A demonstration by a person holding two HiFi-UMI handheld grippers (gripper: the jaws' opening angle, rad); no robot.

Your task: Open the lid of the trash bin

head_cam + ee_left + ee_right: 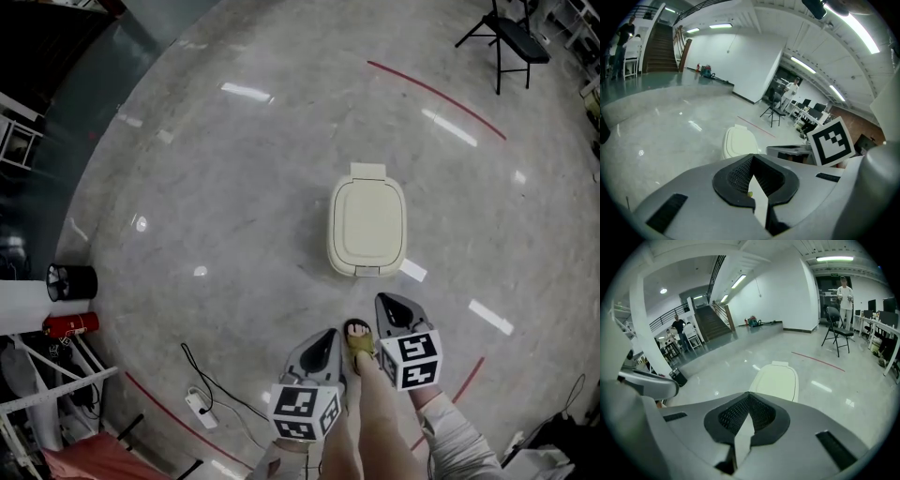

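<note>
L gripper [752, 156]: jaws shut tip to tip, nothing betw. them. R gripper [749, 394]: same, closed & empty. In the head view both are held low and side by side, w/ the person's sandalled foot [358, 339] between them. Neither touches anything.

The trash bin [334, 251] stands on the floor ahead of both grippers, nearer the R tip and a bit right of the L one's line, clear of both. Its lid [367, 220] lies flat & shut, so the task isn't begun. A small tab [367, 271] sits on the bin edge facing the grippers. The hinge block [367, 171] is on the far edge.

Step in hand is prob. the approach. To do it well, the person should bring one gripper (R is closer) down to the near edge at the tab, not the hinge side. Closed jaws should do to press or hook it, then lift up & away toward the hinge. The bin looks light and the floor glossy, so a sideways shove could slide it.

Count: 2 grippers, 1 bin, 1 lid, 1 tab, 1 hinge block, 1 foot. Further out: 1 folding chair [511, 37] well beyond the bin to the right, 1 power strip [199, 405] left of the L gripper.
</note>
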